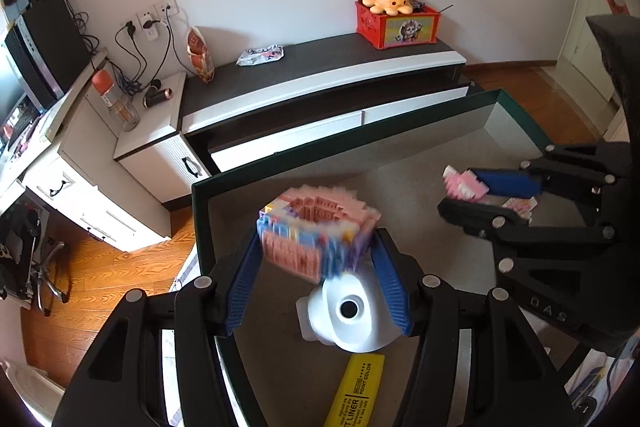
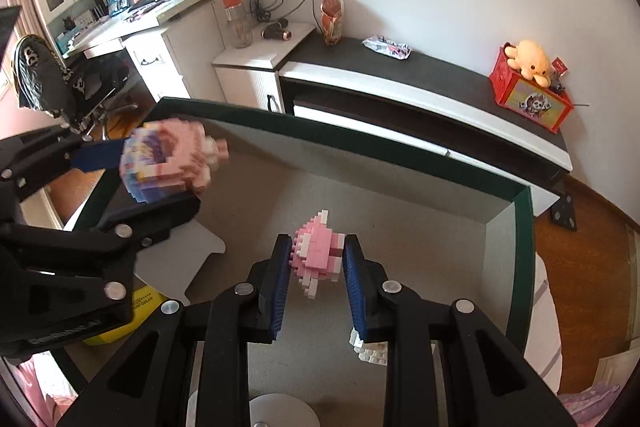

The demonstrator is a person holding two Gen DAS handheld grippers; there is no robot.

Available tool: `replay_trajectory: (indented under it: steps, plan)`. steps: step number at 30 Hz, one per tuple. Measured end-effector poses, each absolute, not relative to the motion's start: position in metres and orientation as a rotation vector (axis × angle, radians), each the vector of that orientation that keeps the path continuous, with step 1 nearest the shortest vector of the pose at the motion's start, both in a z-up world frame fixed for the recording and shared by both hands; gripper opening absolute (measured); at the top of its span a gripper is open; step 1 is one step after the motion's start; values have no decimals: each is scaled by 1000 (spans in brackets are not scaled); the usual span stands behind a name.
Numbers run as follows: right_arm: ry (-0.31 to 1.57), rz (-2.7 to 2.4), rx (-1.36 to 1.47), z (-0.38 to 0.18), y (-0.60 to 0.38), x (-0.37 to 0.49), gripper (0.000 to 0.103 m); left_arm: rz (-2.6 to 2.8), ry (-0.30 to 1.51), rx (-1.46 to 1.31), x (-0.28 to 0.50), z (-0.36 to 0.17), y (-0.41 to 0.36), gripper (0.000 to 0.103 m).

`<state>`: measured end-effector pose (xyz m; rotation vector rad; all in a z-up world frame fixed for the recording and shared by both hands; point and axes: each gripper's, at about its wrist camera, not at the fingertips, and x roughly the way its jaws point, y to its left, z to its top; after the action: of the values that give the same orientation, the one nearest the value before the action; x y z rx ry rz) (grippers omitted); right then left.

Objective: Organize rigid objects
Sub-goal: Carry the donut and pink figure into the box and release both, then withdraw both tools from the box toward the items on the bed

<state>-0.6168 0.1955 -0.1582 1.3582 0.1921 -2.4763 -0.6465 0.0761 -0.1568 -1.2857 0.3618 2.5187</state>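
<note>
My left gripper (image 1: 318,247) is shut on a boxy pink, blue and purple brick model (image 1: 316,231), held above the glass table (image 1: 440,155). That model (image 2: 168,159) shows blurred at the left of the right wrist view, between the left gripper's fingers (image 2: 100,155). My right gripper (image 2: 316,259) is shut on a small pink and white brick figure (image 2: 318,257), its blue pads pressing both sides. In the left wrist view the same figure (image 1: 464,185) sticks out of the right gripper (image 1: 476,195) at the right.
A white rounded device (image 1: 352,311) and a yellow highlighter (image 1: 354,391) lie on the table under the left gripper. Loose white bricks (image 2: 370,349) sit under the right gripper. Behind the table stand a low black-and-white cabinet (image 1: 320,87) and a red box with a plush toy (image 1: 396,23).
</note>
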Motion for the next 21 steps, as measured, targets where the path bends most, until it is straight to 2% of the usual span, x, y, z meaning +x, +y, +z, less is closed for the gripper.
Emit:
replay_trajectory:
  steps: [2, 5, 6, 9, 13, 18, 21]
  plan:
    - [201, -2488, 1357, -157, 194, -616, 27, 2527, 351, -1276, -643, -155, 75, 62]
    - [179, -2490, 1360, -157, 195, -616, 29, 2538, 349, -1250, -638, -149, 73, 82]
    - [178, -2499, 1353, -156, 196, -613, 31, 2553, 354, -1232, -633, -145, 72, 83]
    - [166, -2519, 1329, -150, 197, -607, 47, 2579, 351, -1199, -622, -135, 67, 88]
    - [171, -2588, 1272, -134, 201, -589, 81, 2644, 304, -1122, -597, -114, 53, 98]
    - [184, -2665, 1178, -109, 206, -551, 82, 2733, 320, -1040, -558, -93, 40, 102]
    - [197, -2717, 1110, -94, 206, -525, 87, 2778, 339, -972, -527, -82, 35, 103]
